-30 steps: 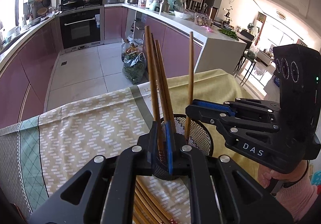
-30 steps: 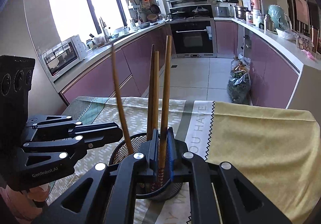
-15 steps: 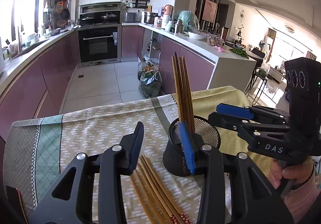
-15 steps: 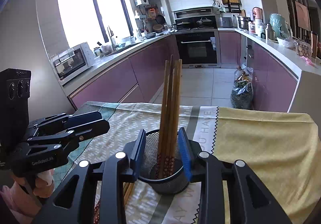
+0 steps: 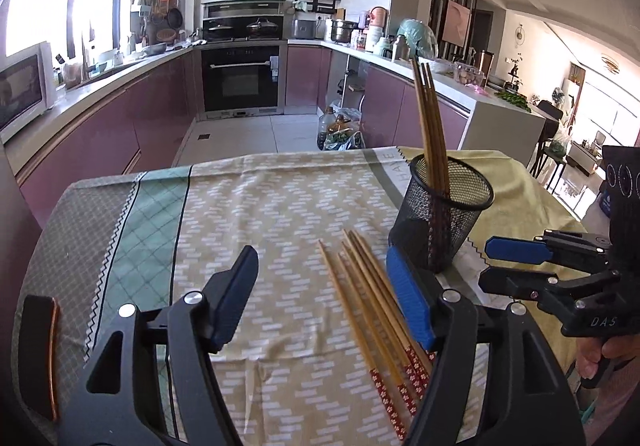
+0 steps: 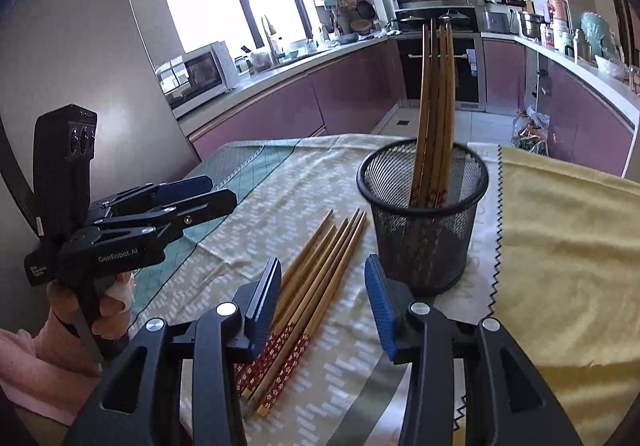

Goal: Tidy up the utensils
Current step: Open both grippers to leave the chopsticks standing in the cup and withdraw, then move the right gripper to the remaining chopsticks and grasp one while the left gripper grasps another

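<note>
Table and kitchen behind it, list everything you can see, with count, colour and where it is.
Mesh cup: one, black, upright on the tablecloth.
Standing chopsticks: about four, brown wood, bunched inside the mesh cup, leaning a little.
Loose chopsticks: about five, brown with red patterned ends, flat on the cloth beside the cup.
Tablecloth: one, beige, green and yellow patterned, covering the table.
Oven: one, black, built into the purple cabinets.
Microwave: one, white, on the counter by the window.
Left gripper: black, blue pads, jaws just opened, nothing between them.
Right gripper: black, blue pads, jaws just opened, above the loose chopsticks.
</note>
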